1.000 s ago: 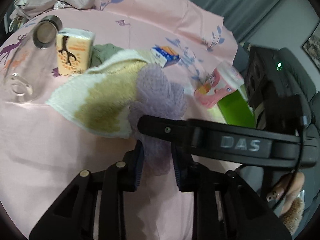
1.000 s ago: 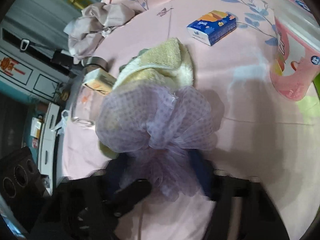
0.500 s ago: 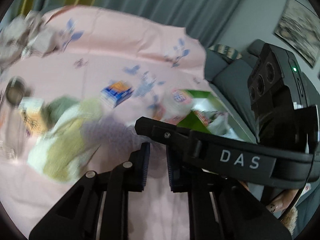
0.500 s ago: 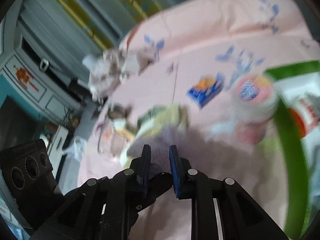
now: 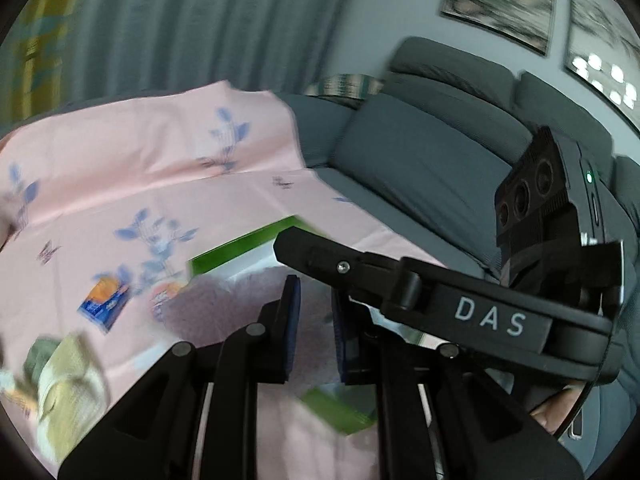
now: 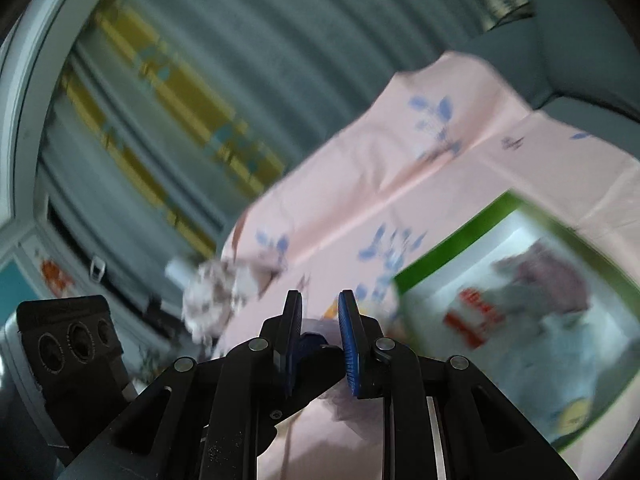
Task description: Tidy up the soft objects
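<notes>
You've got both grippers pinching the purple mesh pouf (image 5: 208,312), jaws narrow on it, presumably to carry it into the green bin (image 6: 452,236).

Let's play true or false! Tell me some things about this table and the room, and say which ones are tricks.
1. The pink tablecloth has blue leaf prints. True.
2. The green-rimmed box is empty. False: it holds things, among them a red-and-white packet.
3. The small blue-and-orange tissue packet lies on the tablecloth. True.
4. The padded sofa is red. False: it is grey.
5. The yellow-and-white fluffy towel is inside the box. False: it lies on the tablecloth, away from the box.
</notes>
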### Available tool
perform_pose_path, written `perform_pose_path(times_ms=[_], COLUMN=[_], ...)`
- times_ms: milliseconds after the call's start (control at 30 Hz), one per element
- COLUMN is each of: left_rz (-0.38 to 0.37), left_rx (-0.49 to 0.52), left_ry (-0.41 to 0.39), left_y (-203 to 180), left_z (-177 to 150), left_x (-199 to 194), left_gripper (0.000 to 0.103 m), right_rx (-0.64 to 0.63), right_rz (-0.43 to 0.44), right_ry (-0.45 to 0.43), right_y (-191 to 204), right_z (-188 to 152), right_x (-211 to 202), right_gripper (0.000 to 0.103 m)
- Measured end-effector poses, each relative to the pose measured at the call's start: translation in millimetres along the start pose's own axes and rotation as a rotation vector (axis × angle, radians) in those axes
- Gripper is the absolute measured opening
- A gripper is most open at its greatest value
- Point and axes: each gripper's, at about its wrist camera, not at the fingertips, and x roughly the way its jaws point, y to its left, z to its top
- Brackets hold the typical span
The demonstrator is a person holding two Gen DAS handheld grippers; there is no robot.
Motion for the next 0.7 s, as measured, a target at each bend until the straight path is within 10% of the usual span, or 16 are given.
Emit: perform_pose_path(times_ms=[200,433,533,700], left_rz=[-0.052,0.123,0.226,0.315], left_rx=[0.081,0.04,-0.022,-0.165], left_ry=[0.066,0.107,0.098,0.161], left_y=[-32,-12,8,48], left_z=[19,3,-10,-57], left_x=[45,49,29,-1], left_gripper=[0.013,0.032,0.065,0.066], right_rx=[0.12,0.228,0.208,0.167], right_rz=[-0.047,-0.11,-0.122,-0.119], right_ry=[-0.118,0.015,0.069,0.094], right_y=[-42,-72,-72,-61], right_z=[14,11,5,-4], right_x=[-26,-3,2,2], right_gripper=[0.022,0.023,0.033,0.059])
